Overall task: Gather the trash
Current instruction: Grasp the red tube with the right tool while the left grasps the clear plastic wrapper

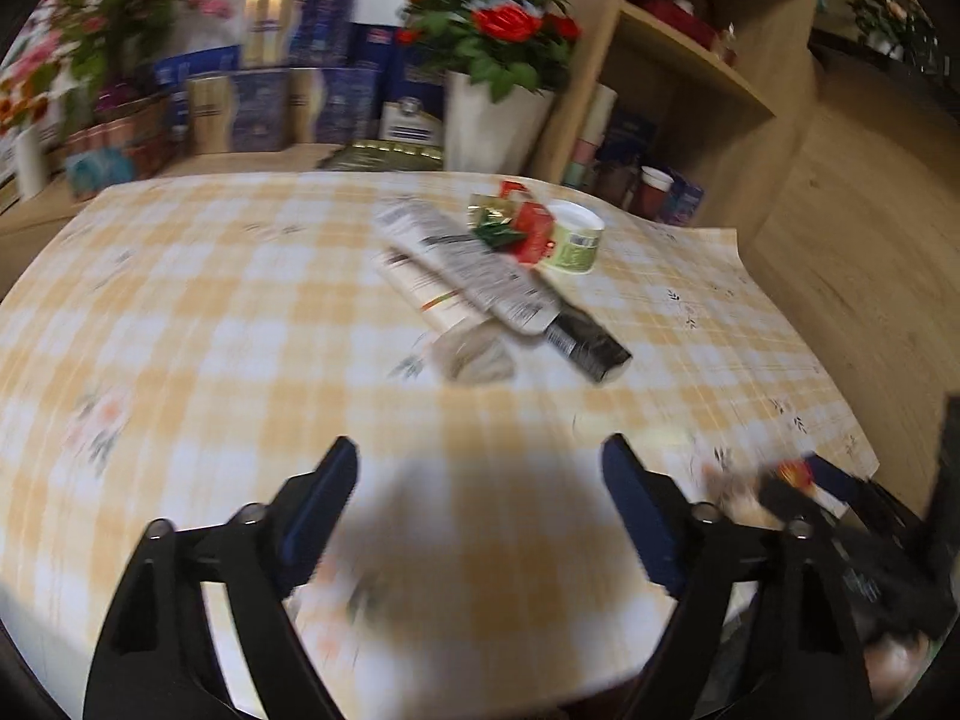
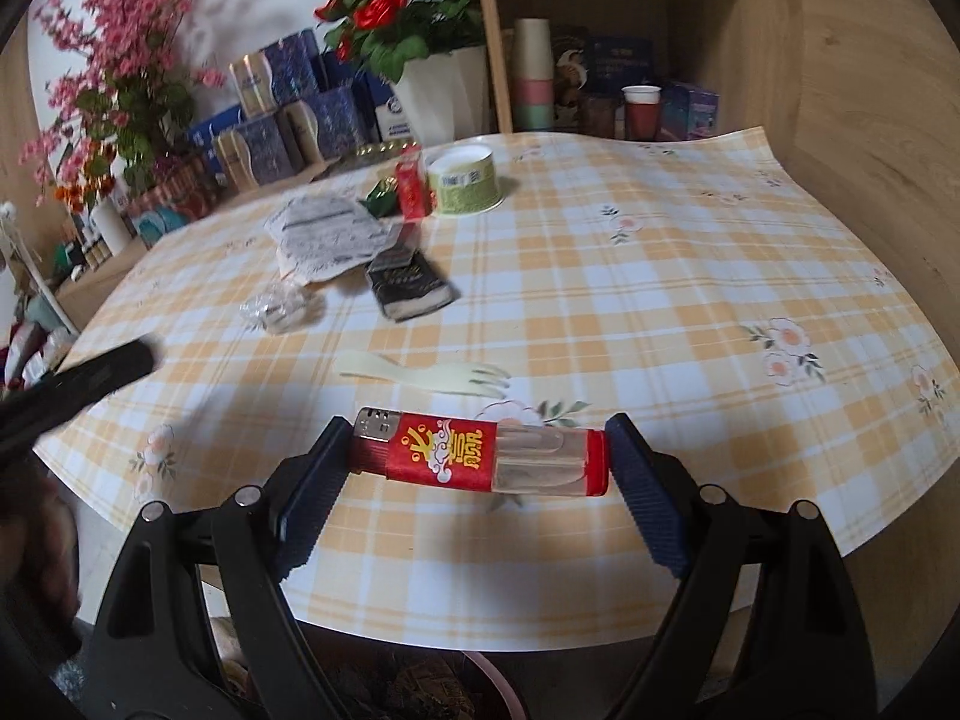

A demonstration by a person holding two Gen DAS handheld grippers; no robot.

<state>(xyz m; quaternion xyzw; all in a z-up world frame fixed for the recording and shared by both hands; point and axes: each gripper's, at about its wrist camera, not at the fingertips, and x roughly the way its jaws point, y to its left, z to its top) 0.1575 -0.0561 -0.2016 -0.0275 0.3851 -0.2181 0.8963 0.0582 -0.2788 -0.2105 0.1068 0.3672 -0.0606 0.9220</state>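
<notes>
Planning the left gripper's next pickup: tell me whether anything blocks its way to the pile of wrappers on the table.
Nothing visible does. The left gripper is open and empty, and only bare checked tablecloth lies between it and the wrappers. The nearest piece is a crumpled clear wrapper.

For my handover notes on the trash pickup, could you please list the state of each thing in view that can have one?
right gripper: shut on the lighter, end to end.
lighter: held crosswise, lifted off the table.
left gripper: open, nothing between its fingers.
plastic fork: lying flat on the tablecloth.
green cup: standing upright, lid on.
black pack: lying flat.
crumpled paper: lying loose.
clear wrapper: crumpled, lying apart.
</notes>
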